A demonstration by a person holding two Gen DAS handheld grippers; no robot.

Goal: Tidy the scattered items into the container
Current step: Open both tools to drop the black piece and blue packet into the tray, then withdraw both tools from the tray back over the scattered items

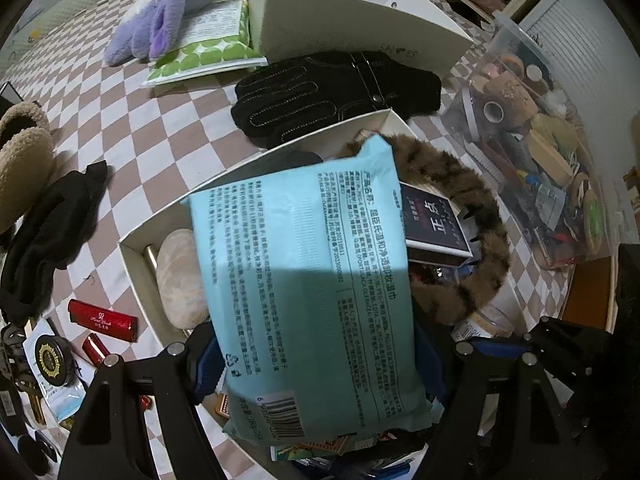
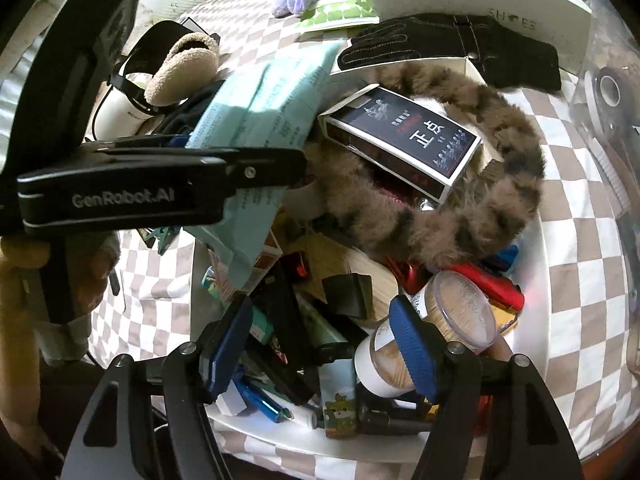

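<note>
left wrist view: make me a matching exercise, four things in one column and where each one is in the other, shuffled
Things:
1. blue wet wipes pack
2. black glove
3. purple plush toy
4. red lipstick case

Places:
A. on the checkered cloth, left of the white box
B. lying on the green dotted pack
C. gripped by the left gripper over the white box
D. on the cloth just beyond the box's far wall

Pairs: 1-C, 2-D, 3-B, 4-A
</note>
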